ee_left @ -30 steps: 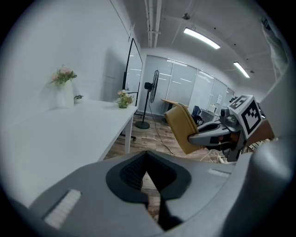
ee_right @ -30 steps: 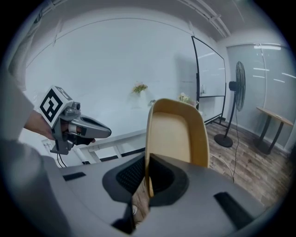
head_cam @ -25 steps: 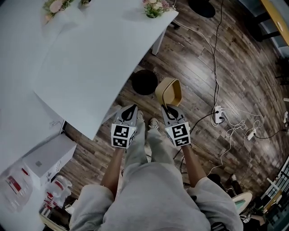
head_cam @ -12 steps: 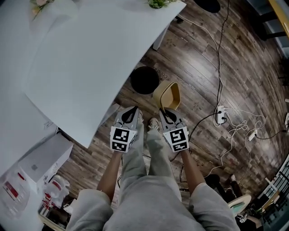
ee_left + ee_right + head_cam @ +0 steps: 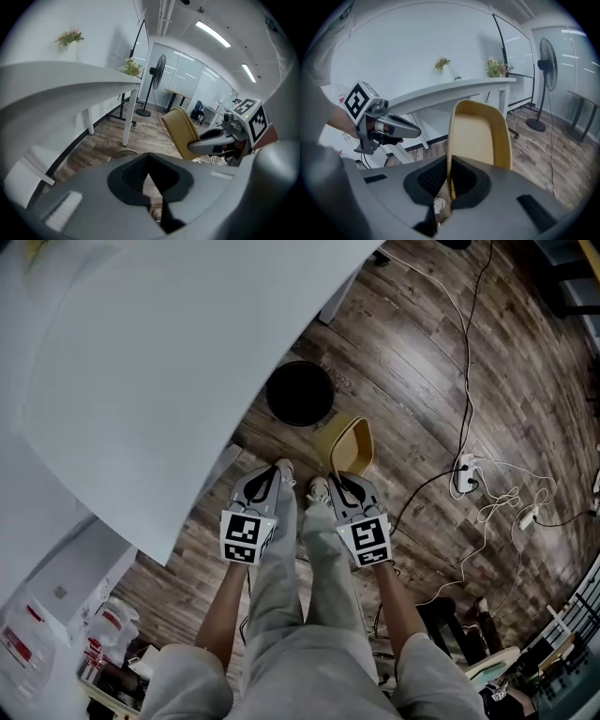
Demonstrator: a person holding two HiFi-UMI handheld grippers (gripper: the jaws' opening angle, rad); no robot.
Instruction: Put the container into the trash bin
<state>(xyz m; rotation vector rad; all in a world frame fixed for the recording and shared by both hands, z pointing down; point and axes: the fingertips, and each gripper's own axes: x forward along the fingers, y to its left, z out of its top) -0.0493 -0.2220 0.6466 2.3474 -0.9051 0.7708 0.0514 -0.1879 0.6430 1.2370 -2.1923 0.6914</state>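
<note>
Right gripper (image 5: 341, 481) (image 5: 448, 186) is clamped tight on the wall of the tan container (image 5: 352, 441) (image 5: 480, 135), pinching one thin side edge-on, with the open tub sticking out ahead of the jaws. That puts the container just beside the black trash bin (image 5: 299, 394), on the person's side and a touch to the bin's right, not over its mouth. Left gripper (image 5: 276, 469) (image 5: 150, 174) sits alongside with its jaws pressed together, nothing in them, also near the bin. The white table (image 5: 141, 362) edges past the bin's left. Cables (image 5: 487, 498) sprawl on the wooden floor (image 5: 403, 362) well off to the bin's right.
</note>
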